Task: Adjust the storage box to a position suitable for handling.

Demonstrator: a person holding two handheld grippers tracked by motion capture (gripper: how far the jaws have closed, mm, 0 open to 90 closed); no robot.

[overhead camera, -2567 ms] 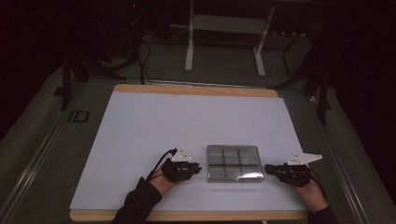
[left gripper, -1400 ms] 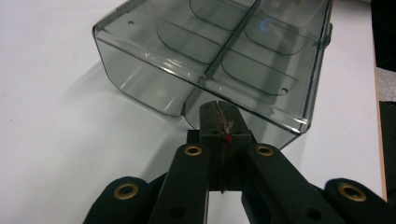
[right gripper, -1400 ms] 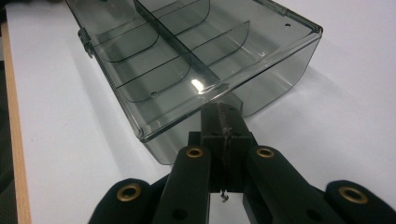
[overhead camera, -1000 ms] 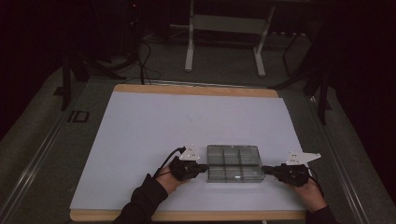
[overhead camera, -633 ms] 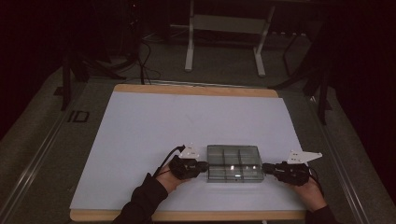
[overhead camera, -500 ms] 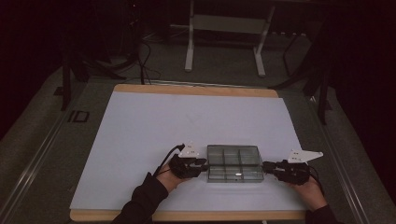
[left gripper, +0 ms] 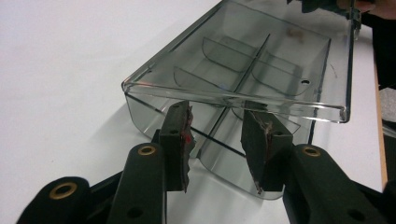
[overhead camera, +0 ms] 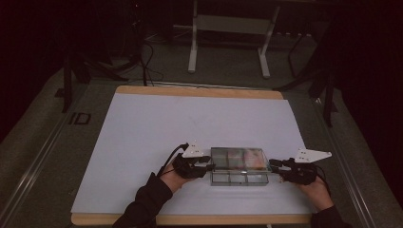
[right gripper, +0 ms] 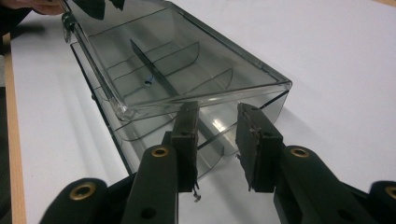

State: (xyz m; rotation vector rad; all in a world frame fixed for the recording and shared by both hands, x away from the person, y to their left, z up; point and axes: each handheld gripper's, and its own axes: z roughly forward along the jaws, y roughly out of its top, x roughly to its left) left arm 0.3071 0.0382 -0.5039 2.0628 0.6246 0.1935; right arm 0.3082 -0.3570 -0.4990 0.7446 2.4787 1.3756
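A smoky clear plastic compartment box [overhead camera: 240,166] lies near the front of the white mat. Its lid [left gripper: 261,60] stands ajar above the divided base, as the right gripper view [right gripper: 173,51] also shows. My left gripper [overhead camera: 207,167] is at the box's left end and my right gripper [overhead camera: 274,165] at its right end. The left gripper's [left gripper: 217,126] jaws have just been opening. They stand apart under the lid's rim, with the box's end wall beyond the gap and nothing pinched. The right gripper's [right gripper: 217,123] jaws have also been opening and press on nothing.
The white mat [overhead camera: 157,128] covers a table with a wooden edge [overhead camera: 190,219] just in front of the hands. A metal stand [overhead camera: 228,28] and cables [overhead camera: 147,57] sit on the floor past the far side. Open mat lies to the left and behind the box.
Since the earliest frame both hands have drawn in against the ends of the box. Over the last second they stay in place, and the lid now looks lifted.
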